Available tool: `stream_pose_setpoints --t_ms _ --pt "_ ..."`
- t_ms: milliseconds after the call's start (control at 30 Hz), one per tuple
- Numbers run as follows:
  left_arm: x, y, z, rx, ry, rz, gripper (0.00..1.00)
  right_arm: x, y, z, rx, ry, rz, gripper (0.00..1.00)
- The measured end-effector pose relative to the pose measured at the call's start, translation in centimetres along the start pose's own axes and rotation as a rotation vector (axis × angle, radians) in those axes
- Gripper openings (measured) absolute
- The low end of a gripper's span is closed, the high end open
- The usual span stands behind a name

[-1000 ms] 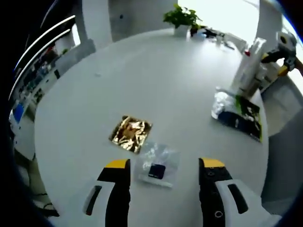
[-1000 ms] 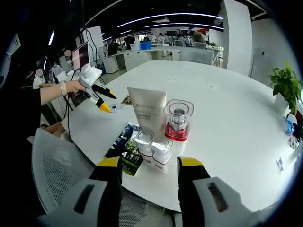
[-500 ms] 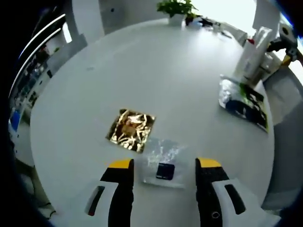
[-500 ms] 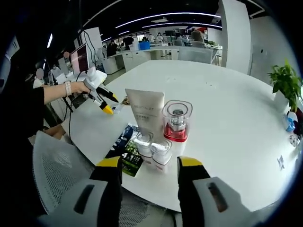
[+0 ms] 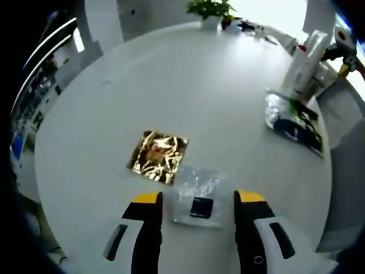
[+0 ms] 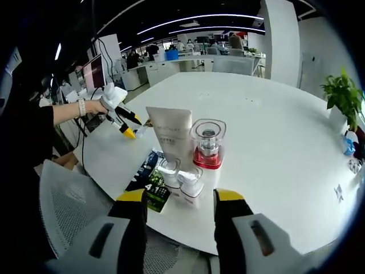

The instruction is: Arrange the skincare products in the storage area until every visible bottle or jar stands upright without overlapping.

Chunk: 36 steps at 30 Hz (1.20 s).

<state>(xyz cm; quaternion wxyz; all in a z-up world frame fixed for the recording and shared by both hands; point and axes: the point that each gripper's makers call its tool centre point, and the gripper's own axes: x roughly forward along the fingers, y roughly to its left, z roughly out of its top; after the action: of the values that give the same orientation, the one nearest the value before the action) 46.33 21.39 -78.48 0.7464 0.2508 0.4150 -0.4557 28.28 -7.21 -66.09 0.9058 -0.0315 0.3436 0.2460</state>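
Observation:
Over the white round table (image 5: 188, 91), my left gripper (image 5: 198, 198) is open above a clear sachet with a dark square (image 5: 197, 198), which lies between its yellow tips. A gold foil sachet (image 5: 158, 157) lies just beyond. My right gripper (image 6: 181, 197) is open at the table edge, short of an upright group: a white tube (image 6: 169, 135), a clear bottle with a red base (image 6: 207, 144) and two small clear-lidded jars (image 6: 169, 170) (image 6: 191, 181). The same group (image 5: 305, 65) stands far right in the left gripper view. The left gripper (image 6: 122, 117) also appears, held by a hand.
A dark printed packet (image 6: 149, 181) lies beside the jars; in the left gripper view a silver sachet (image 5: 275, 110) rests on its end. A potted plant (image 6: 342, 94) stands at the far edge. A white mesh chair (image 6: 68, 211) sits below the table's edge.
My left gripper has come closer over the clear sachet, which now sits between the tips. The right gripper view has shifted slightly, so the products appear a little further left.

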Motion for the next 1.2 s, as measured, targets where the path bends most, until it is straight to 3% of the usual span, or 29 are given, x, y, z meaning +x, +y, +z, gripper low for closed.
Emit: stream_pose_setpoints --t_ms 133,400,667,933,1200 --pt "-0.1 -0.9 0.1 0.015 0.002 -0.01 0.39 -0.1 -0.1 0.0 0.004 -0.004 0.004 0.47" --pt "-0.3 -1.1 0.0 -0.018 0.018 0.016 0.37 -0.3 0.2 0.1 -0.004 -0.013 0.016 0.48" --pt "-0.5 -2.8 0.0 0.014 0.04 0.006 0.37 -0.6 0.5 0.1 -0.017 -0.019 0.023 0.54" --pt "-1.3 -4.4 0.4 0.026 0.043 0.006 0.37 -0.7 0.4 0.5 -0.045 -0.036 0.018 0.69" --pt "-1.9 -5.8 0.6 0.063 0.055 0.004 0.37 -0.9 0.5 0.9 -0.065 -0.049 0.029 0.72"
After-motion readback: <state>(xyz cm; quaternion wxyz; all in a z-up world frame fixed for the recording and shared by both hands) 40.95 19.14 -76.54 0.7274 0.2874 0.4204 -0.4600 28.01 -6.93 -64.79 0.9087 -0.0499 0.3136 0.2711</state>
